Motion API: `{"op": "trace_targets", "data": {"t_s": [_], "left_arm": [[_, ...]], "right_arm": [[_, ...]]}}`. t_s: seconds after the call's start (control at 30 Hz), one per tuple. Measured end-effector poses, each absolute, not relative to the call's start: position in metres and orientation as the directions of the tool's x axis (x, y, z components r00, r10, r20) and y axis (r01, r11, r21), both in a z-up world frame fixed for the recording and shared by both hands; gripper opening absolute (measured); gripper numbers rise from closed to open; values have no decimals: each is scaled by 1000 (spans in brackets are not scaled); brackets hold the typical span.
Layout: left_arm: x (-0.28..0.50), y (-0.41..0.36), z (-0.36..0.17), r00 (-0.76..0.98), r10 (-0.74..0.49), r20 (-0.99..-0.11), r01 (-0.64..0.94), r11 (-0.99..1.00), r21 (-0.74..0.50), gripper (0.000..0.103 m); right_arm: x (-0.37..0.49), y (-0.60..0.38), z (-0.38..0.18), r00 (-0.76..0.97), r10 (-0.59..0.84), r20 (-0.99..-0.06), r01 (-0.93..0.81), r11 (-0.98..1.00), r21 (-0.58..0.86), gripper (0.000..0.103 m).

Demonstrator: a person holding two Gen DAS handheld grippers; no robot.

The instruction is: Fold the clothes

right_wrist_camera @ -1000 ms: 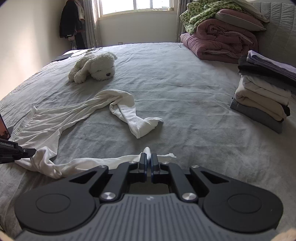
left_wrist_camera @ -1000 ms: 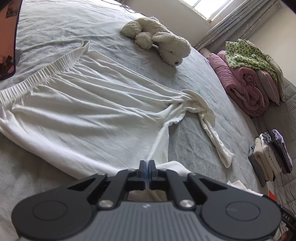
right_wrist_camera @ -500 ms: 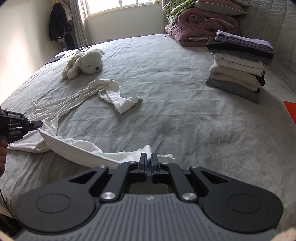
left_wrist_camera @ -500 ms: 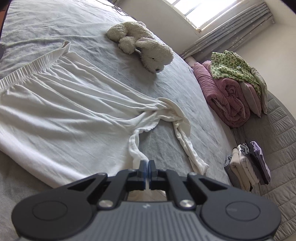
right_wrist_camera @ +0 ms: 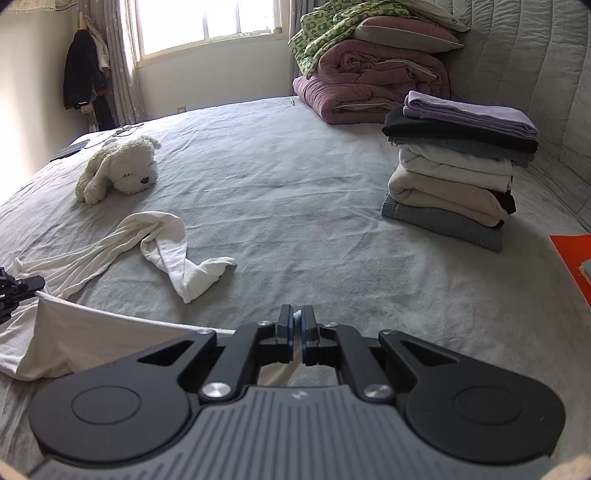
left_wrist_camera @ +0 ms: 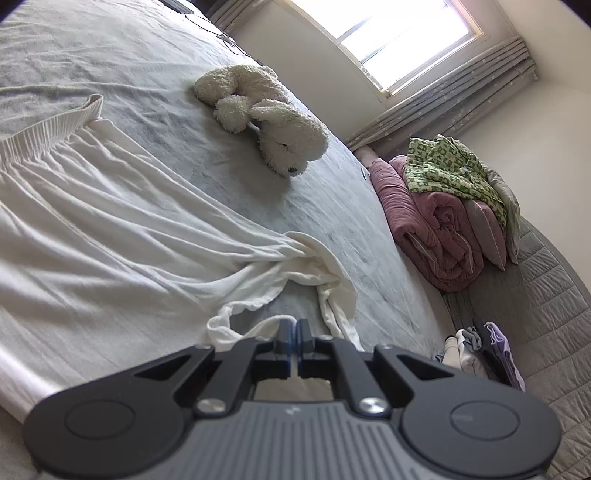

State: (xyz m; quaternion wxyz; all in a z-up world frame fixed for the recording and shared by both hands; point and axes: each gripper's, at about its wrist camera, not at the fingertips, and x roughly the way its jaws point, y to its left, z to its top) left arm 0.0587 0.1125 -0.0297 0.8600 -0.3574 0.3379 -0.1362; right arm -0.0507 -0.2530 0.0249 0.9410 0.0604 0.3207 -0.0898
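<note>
White cotton trousers (left_wrist_camera: pixel 110 229) with an elastic gathered waistband lie spread on the grey bed sheet (right_wrist_camera: pixel 295 206); waistband at far left in the left wrist view, one leg twisted and trailing to the right. Left tongs (left_wrist_camera: pixel 294 326): jaws closed together on white fabric of the near trouser leg, cloth visible just beyond and under the tips. Right tongs (right_wrist_camera: pixel 296 317): jaws nearly closed, a sliver of white cloth pinched between them; the near leg runs as a taut raised edge from here left to the left tongs (right_wrist_camera: pixel 22 288) at the frame's left edge. The other leg (right_wrist_camera: pixel 184 266) lies crumpled in an S-curve on the sheet, mid-left in the right wrist view. Cream plush toy dog (right_wrist_camera: pixel 118 170) sits far left, apart from the trousers. Stack of folded clothes (right_wrist_camera: pixel 458 170), grey at the bottom and lilac on top, stands far right. Rolled pink duvet (right_wrist_camera: pixel 369 85) with a green patterned blanket (right_wrist_camera: pixel 325 26) on top lies at the far end by the window.
</note>
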Motion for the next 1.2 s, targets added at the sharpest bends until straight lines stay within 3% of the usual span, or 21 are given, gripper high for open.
{"op": "trace_targets", "data": {"t_s": [0.2, 0.47, 0.57, 0.63, 0.7, 0.73, 0.77, 0.83, 0.93, 1.2], "left_arm": [[75, 97, -37, 752, -456, -476, -20, 706, -708, 2], [91, 86, -59, 734, -414, -539, -66, 745, -664, 3], [91, 86, -60, 726, -415, -548, -58, 757, -650, 5], [89, 88, -57, 725, -423, -544, -49, 756, -652, 28], [84, 89, -52, 733, -420, -535, -38, 760, -649, 43], [81, 90, -50, 736, -418, -532, -33, 764, -645, 47], [78, 91, -47, 738, -416, -532, -29, 768, -640, 49], [71, 95, -43, 737, -412, -535, -29, 772, -635, 56], [58, 106, -40, 734, -399, -550, -43, 781, -623, 59], [17, 152, -40, 738, -309, -600, -110, 822, -559, 59]], "right_arm": [[-22, -261, 10, 774, -155, -614, 235, 971, 51, 4], [10, -269, -13, 757, -138, -638, 242, 967, 79, 4], [21, -273, -21, 751, -131, -647, 245, 965, 89, 8], [28, -274, -25, 748, -125, -652, 245, 965, 95, 16], [26, -272, -22, 751, -112, -651, 231, 968, 99, 24], [25, -271, -21, 753, -104, -650, 223, 969, 103, 38], [23, -270, -18, 757, -92, -647, 213, 971, 111, 43], [18, -266, -14, 760, -51, -648, 180, 974, 135, 44], [10, -257, -11, 754, 11, -657, 123, 980, 157, 44], [-24, -210, -9, 729, 116, -675, -107, 993, 55, 44]]}}
